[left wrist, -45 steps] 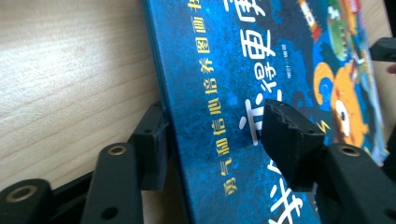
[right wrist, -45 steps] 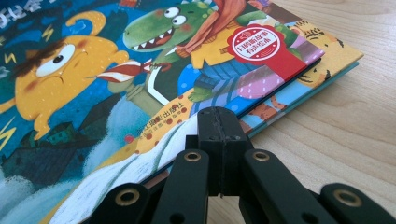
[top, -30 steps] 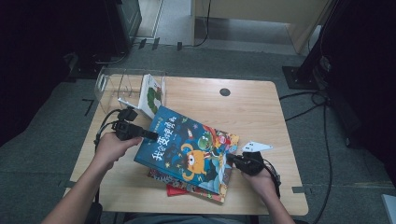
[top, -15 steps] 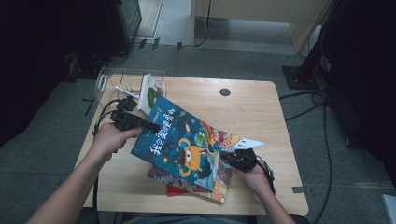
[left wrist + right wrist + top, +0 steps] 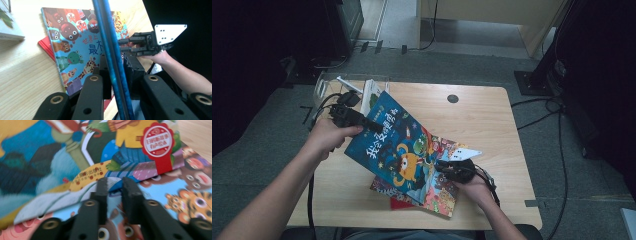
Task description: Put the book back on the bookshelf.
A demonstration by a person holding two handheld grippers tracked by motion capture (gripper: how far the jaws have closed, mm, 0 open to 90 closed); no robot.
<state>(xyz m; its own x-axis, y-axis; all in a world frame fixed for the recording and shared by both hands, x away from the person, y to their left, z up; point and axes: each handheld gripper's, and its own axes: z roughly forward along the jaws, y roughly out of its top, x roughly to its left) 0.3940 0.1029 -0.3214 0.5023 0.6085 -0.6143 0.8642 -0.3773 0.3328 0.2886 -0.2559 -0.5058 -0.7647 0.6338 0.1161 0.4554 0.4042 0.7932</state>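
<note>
The jaws of the left gripper are clamped on the upper left edge of the dark blue picture book; in the left gripper view that edge runs as a thin blue band straight up between the two black jaws, which press it from both sides. The jaws of the right gripper are closed on the book's lower right edge: in the right gripper view the cover's corner sits pinched between them, with a red seal printed on the cover above.

Held this way, the dark blue picture book is tilted, its left side raised off the stack and its right side low. It hangs over the middle of the worktop, covering much of the pile beneath it.

Directly under it lies a light blue animal book, flat on the worktop, and beneath that a red book peeks out at the near edge. The left hand wraps the left gripper, the right hand the right one, both forearms reaching in from the near side.

At the far left corner of the worktop stands a clear plastic box with another book upright just beside it. A small dark round hole marks the far middle of the worktop.
</note>
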